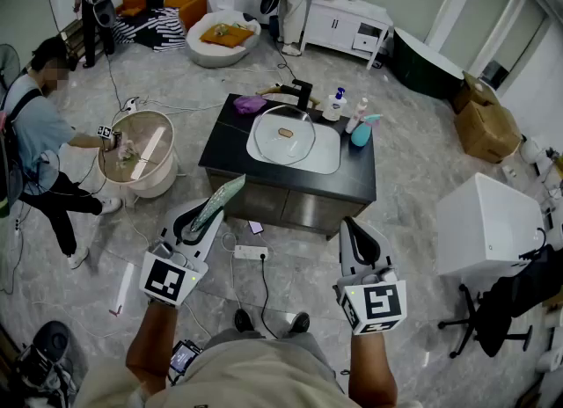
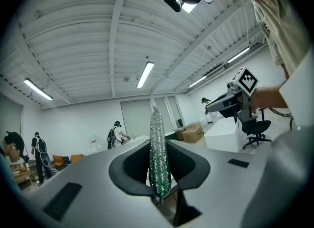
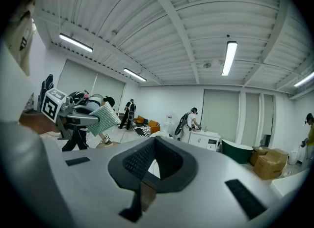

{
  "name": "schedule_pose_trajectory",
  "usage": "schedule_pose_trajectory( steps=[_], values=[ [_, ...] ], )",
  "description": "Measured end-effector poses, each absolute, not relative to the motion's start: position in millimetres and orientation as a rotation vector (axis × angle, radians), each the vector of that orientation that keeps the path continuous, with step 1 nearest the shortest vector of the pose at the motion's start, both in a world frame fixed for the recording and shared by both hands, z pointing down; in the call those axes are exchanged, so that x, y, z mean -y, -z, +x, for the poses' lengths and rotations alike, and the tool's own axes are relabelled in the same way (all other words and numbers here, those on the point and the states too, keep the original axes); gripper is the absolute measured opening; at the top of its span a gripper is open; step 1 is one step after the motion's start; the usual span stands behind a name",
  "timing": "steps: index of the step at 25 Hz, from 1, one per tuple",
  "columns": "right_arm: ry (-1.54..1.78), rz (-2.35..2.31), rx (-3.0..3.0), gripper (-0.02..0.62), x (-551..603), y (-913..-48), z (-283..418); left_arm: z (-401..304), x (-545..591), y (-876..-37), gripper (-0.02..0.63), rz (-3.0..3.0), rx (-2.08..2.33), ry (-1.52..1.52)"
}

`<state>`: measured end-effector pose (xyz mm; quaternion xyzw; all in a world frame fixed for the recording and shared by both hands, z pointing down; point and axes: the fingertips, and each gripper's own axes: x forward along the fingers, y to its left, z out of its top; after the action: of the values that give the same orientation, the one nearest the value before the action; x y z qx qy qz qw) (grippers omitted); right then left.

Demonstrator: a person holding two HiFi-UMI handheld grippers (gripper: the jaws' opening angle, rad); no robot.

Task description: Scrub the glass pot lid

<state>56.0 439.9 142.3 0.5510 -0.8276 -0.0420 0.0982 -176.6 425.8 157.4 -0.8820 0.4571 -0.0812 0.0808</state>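
The glass pot lid (image 1: 283, 134) lies flat in the white sink basin (image 1: 327, 158) set in a dark counter island (image 1: 227, 146), well ahead of both grippers. My left gripper (image 1: 216, 201) is held up short of the island's front edge, shut on a green and silver scrub pad (image 1: 220, 197). In the left gripper view the scrub pad (image 2: 159, 157) stands edge-on between the jaws. My right gripper (image 1: 356, 232) hangs to the right at the same height, jaws shut with nothing in them. The right gripper (image 3: 154, 144) points upward into the room.
On the counter are a black faucet (image 1: 302, 92), a purple cloth (image 1: 250, 104), pump bottles (image 1: 333, 105) and a teal item (image 1: 361, 132). A power strip (image 1: 251, 252) with cable lies on the floor. A white cabinet (image 1: 486, 226) stands right; a person (image 1: 40, 134) at a round table (image 1: 138, 149) left.
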Motion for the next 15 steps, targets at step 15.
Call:
schedule_pose_trajectory(
  steps=[15],
  values=[
    [0.110, 1.613, 2.441, 0.023, -433.2, -148.8, 45.5, -184.8, -418.0, -165.9, 0.086, -2.659, -1.368, 0.239]
  ],
)
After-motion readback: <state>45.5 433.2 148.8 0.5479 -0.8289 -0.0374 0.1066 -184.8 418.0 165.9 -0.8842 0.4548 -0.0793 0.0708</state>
